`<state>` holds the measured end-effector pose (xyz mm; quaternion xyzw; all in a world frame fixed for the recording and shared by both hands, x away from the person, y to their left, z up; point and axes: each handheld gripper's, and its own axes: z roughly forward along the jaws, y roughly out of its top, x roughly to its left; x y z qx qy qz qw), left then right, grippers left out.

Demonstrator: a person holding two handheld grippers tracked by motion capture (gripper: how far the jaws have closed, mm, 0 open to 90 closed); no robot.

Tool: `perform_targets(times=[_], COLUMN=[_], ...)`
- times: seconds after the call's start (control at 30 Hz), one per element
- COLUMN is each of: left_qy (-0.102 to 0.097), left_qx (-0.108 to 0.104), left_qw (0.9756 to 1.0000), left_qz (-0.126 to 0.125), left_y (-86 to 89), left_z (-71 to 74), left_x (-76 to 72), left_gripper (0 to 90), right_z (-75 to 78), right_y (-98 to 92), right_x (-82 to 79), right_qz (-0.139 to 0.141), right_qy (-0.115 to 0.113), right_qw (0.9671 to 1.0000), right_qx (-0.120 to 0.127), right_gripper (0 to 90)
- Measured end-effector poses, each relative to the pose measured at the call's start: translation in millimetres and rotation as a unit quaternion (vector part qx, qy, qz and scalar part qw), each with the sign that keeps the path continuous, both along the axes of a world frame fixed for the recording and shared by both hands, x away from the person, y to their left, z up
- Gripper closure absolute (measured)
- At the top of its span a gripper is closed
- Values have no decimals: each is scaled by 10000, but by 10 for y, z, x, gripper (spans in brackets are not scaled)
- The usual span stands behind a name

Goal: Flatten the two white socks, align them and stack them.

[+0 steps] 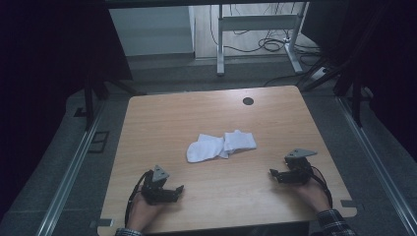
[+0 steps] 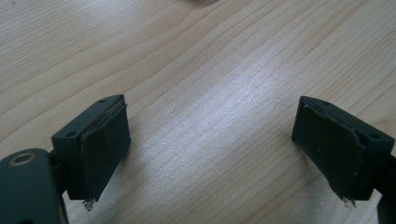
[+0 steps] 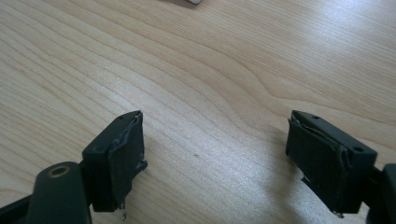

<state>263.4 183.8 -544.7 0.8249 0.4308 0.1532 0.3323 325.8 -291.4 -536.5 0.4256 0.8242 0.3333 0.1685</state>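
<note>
At the middle of the wooden tabletop (image 1: 162, 123) your two white socks (image 1: 221, 146) lie touching, well apart from your left gripper (image 1: 179, 189) and right gripper (image 1: 272, 173), both with fingers apart and empty.

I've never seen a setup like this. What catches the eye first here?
A pair of white socks lies crumpled in the middle of the wooden table. Nearer the person, the left gripper and the right gripper rest on the wood at either side, jaws open with nothing between them, both apart from the socks.
</note>
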Motion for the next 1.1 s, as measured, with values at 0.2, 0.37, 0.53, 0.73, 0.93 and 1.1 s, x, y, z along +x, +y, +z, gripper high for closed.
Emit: perform_targets(times=[0.2,0.37,0.53,0.73,0.93,1.1], left_qy=[-1,0,2,-2,-2,-3], left_qx=[3,-1,-1,1,1,0], left_qw=[10000,10000,10000,10000,10000,10000], left_qz=[1,-1,-1,0,0,-4], left_y=[0,1,1,1,1,1], left_z=[0,0,0,0,0,0], left_x=[0,0,0,0,0,1], left_gripper=[111,111,111,111,110,111], right_z=[26,64,114,155,217,279], right_y=[-9,22,67,126,180,242], right_x=[4,7,9,22,62,134], right_qz=[-2,30,65,88,108,107], right_qy=[74,163,197,215,193,181], right_qw=[10000,9999,9998,9997,9997,9997], right_qx=[-20,-27,-5,66,80,110], right_gripper=[252,275,273,285,344,402])
